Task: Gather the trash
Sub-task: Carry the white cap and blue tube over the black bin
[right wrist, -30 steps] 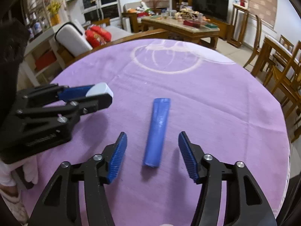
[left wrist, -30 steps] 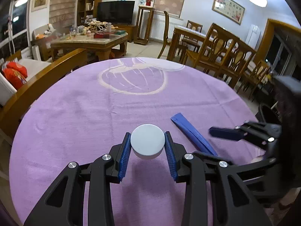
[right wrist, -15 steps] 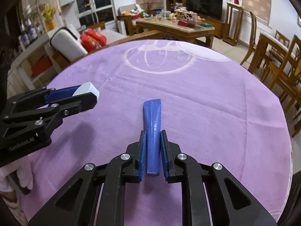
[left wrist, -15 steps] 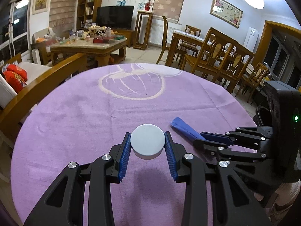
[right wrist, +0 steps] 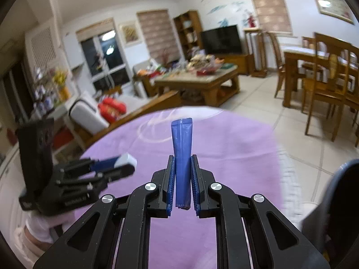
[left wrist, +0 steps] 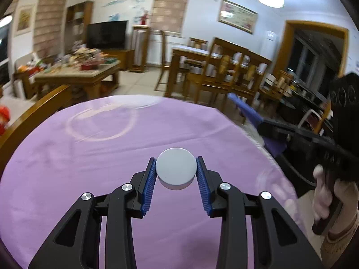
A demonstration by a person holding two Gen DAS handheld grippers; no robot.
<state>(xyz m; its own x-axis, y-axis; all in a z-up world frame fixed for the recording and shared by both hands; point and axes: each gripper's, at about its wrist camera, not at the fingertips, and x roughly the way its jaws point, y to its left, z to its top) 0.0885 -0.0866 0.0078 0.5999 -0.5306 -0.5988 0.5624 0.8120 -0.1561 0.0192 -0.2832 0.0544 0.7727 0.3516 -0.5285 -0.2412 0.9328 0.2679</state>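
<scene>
My left gripper (left wrist: 176,170) is shut on a round white cap (left wrist: 176,170) and holds it above the purple tablecloth (left wrist: 89,157). My right gripper (right wrist: 182,174) is shut on a long blue wrapper (right wrist: 182,148), lifted off the table and pointing forward. In the left wrist view the right gripper (left wrist: 264,127) is at the right, past the table edge, with the wrapper (left wrist: 246,109) sticking out. In the right wrist view the left gripper (right wrist: 125,165) with the cap (right wrist: 126,159) is at the left.
A dark bin (right wrist: 341,201) stands on the floor at the right of the table. A wooden chair back (left wrist: 29,116) curves along the table's left edge. Dining chairs (left wrist: 224,74) and a coffee table (left wrist: 78,76) stand further off.
My right gripper closed on the blue wrapper, lifted it off the cloth and swung right toward the table edge. My left gripper kept the cap and rose a little.
</scene>
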